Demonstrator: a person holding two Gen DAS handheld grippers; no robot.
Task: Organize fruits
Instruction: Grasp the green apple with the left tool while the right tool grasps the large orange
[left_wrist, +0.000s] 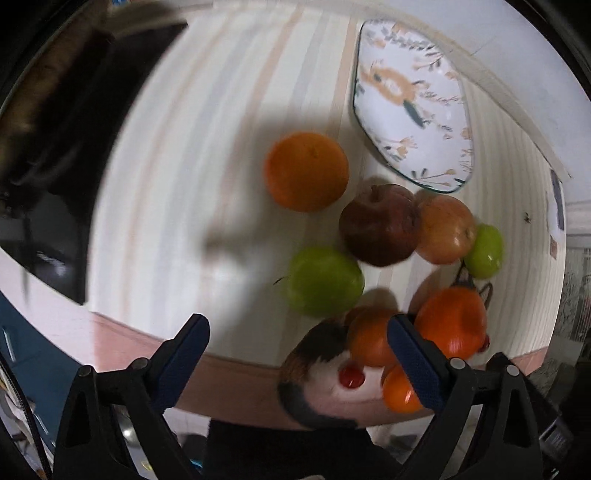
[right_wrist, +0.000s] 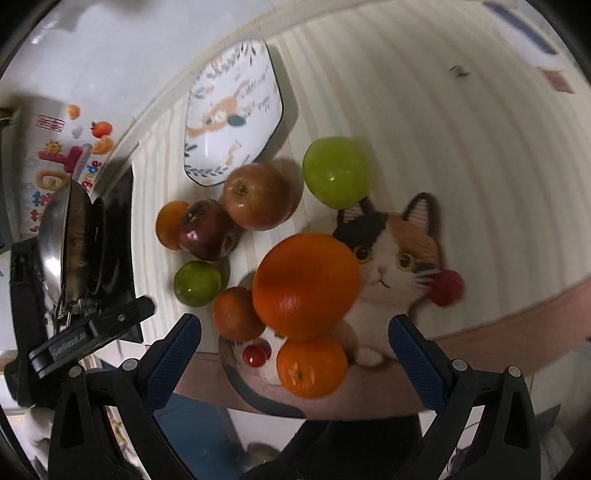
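Loose fruit lies on a striped cloth. In the left wrist view: an orange (left_wrist: 307, 171), a dark red apple (left_wrist: 379, 225), a reddish-yellow apple (left_wrist: 447, 229), a green apple (left_wrist: 325, 281), a smaller green apple (left_wrist: 484, 251), and oranges (left_wrist: 453, 322) near the front edge. A white floral plate (left_wrist: 410, 103) lies empty beyond them. My left gripper (left_wrist: 298, 363) is open and empty above the front edge. In the right wrist view my right gripper (right_wrist: 295, 362) is open and empty, with a big orange (right_wrist: 306, 285) and a smaller orange (right_wrist: 312, 367) between its fingers' line of sight. The plate (right_wrist: 232, 110) lies at the back.
A cat-print mat (right_wrist: 399, 258) lies under the near fruit. A metal pan with a ladle (right_wrist: 70, 240) sits on a black stove at the left. The table's pink front edge (right_wrist: 498, 332) runs just ahead of both grippers. A decorated wall (right_wrist: 62, 147) stands at the back left.
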